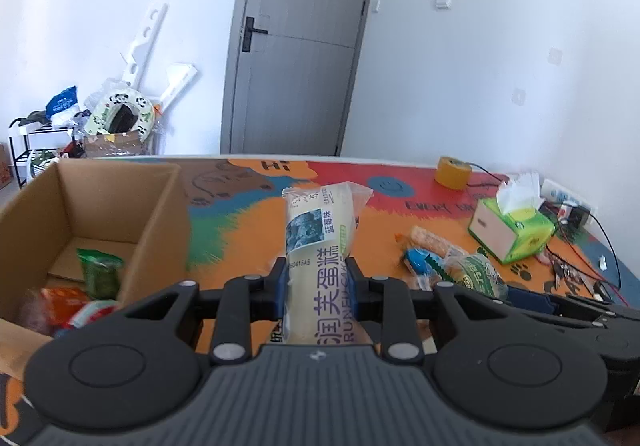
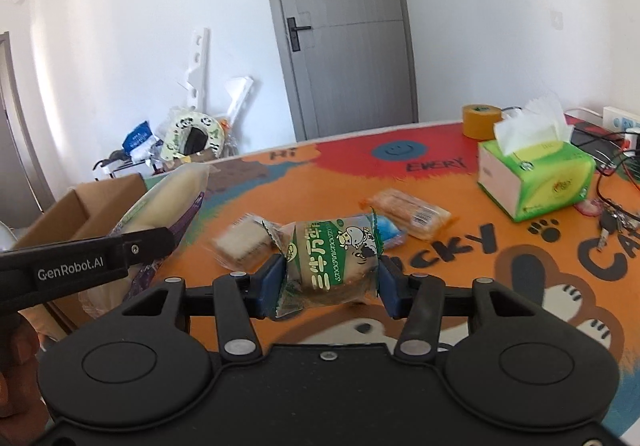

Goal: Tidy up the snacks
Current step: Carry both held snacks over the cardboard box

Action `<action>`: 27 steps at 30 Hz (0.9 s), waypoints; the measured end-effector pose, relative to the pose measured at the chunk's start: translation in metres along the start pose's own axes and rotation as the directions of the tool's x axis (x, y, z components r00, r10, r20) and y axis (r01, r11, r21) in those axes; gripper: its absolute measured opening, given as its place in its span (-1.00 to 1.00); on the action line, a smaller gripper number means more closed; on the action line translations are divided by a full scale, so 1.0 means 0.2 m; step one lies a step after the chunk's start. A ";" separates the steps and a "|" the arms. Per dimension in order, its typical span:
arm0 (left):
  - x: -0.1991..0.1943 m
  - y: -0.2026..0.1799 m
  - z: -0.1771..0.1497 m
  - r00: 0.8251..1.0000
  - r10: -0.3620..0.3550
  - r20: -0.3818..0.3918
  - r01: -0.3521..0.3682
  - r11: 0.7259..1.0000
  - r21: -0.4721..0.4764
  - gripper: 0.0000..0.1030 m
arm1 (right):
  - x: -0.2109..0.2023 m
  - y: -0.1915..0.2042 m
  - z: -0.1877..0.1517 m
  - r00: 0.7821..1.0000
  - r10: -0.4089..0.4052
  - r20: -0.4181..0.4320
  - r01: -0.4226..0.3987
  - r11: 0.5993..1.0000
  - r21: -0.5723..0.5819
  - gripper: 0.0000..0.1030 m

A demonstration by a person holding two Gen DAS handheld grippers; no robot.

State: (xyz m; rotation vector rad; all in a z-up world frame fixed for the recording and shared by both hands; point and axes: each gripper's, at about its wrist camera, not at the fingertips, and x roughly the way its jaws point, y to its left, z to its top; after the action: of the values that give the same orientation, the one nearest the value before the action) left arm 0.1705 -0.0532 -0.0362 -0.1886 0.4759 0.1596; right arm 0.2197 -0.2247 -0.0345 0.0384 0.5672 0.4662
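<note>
My left gripper (image 1: 316, 278) is shut on a long pale cake packet (image 1: 316, 230), which stands up above the table beside an open cardboard box (image 1: 120, 198). In the right wrist view that same packet (image 2: 172, 202) shows at the left, clamped by the left gripper's finger (image 2: 148, 242). My right gripper (image 2: 332, 278) is shut on a green sandwich-cake packet (image 2: 332, 258), with both blue pads pressing its ends, lifted just off the colourful mat (image 2: 460, 246). In the box lie a green snack bag (image 1: 100, 270) and a red-orange one (image 1: 64, 302).
Loose on the mat are a pale cracker packet (image 2: 240, 242), a blue packet (image 2: 388, 230) and an orange wafer packet (image 2: 412, 210). A green tissue box (image 2: 536, 174), a yellow tape roll (image 2: 480, 120), keys (image 2: 608, 222) and cables sit at the right.
</note>
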 end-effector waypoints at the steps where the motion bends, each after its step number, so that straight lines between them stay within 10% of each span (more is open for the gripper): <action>1: -0.01 0.01 0.01 1.000 0.005 0.003 -0.005 1.000 -0.002 -0.47 | 0.00 0.02 0.01 1.000 0.005 0.003 -0.005 1.000 0.000 -0.03; 27: -0.21 0.51 0.21 0.986 0.139 0.096 -0.129 0.986 -0.102 -0.47 | 0.07 0.48 0.22 0.989 0.134 0.059 -0.130 0.990 -0.063 -0.03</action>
State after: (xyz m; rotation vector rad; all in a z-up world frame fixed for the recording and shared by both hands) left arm 0.1314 0.0511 0.0058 -0.2412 0.3787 0.3232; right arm 0.2140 -0.1276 0.0111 0.0344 0.4905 0.6084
